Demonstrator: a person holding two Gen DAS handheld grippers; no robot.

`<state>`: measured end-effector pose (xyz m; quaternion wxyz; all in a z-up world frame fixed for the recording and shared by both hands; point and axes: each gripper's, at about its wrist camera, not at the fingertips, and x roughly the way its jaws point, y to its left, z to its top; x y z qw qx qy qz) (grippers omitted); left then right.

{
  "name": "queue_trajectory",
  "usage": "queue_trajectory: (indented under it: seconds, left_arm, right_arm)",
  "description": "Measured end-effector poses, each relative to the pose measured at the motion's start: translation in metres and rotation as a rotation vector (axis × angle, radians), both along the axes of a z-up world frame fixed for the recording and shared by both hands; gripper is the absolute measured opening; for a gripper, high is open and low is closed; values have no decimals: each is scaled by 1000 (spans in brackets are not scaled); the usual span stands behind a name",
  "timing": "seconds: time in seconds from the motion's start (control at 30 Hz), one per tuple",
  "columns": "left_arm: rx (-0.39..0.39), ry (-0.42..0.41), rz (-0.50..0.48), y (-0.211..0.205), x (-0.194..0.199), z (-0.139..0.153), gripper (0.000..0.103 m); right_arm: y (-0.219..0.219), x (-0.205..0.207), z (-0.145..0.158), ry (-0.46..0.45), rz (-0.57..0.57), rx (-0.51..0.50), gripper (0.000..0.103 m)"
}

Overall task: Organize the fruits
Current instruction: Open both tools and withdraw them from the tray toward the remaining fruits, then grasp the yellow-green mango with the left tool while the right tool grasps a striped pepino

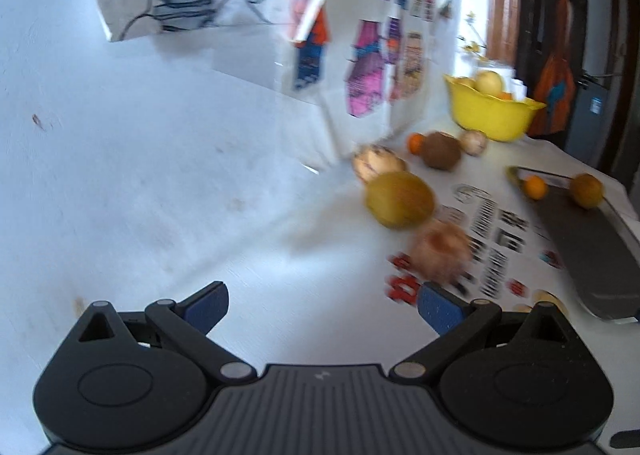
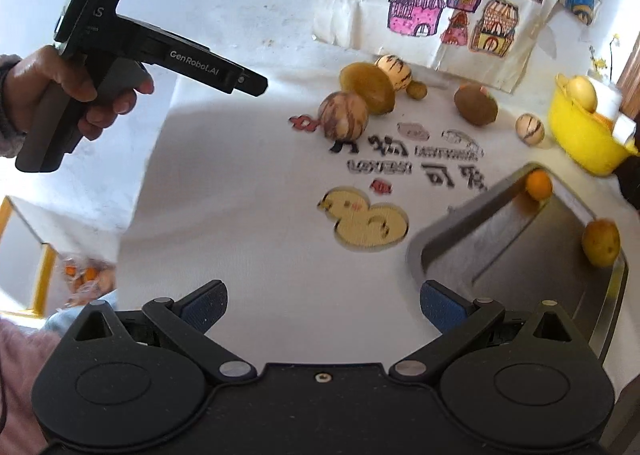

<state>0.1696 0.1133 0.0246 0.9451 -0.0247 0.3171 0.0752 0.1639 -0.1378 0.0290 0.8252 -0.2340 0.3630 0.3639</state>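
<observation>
Several fruits lie loose on a white printed cloth (image 2: 280,255): a brown-striped round fruit (image 2: 343,115), a yellow-brown fruit (image 2: 368,87), a pale striped melon (image 2: 394,69), a brown kiwi-like fruit (image 2: 476,103) and a small striped one (image 2: 529,129). A grey metal tray (image 2: 500,255) holds a small orange (image 2: 538,183) and a yellow fruit (image 2: 600,242). A yellow bowl (image 2: 584,143) with fruit stands at the far right. My right gripper (image 2: 324,309) is open and empty, just left of the tray. My left gripper (image 1: 324,311) is open and empty, left of the blurred striped fruit (image 1: 440,251) and the yellow-green fruit (image 1: 400,199).
A paper bag (image 2: 460,7) drawn with coloured houses stands behind the fruits. A hand (image 2: 60,83) holds the left gripper's handle at the upper left of the right wrist view. The table edge drops at the left, above a yellow frame (image 2: 44,275). A dark door (image 1: 560,35) is at the far right.
</observation>
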Motion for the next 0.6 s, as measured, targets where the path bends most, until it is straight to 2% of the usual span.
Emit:
queue_trajectory:
  seconds: [0.1,0.37,0.6]
  left_arm:
    - [-26,-8,13,12,12,-2,103]
    - [-186,-31,4,24,50,-3,103]
    - [-320,-7,-26,21,94,-8,102]
  right_arm:
    - [14,12,0,-22,-18,2,102]
    - [47,47,-4,-30,-94,71,102]
    - [66,70,-14,-26,-149,140,102]
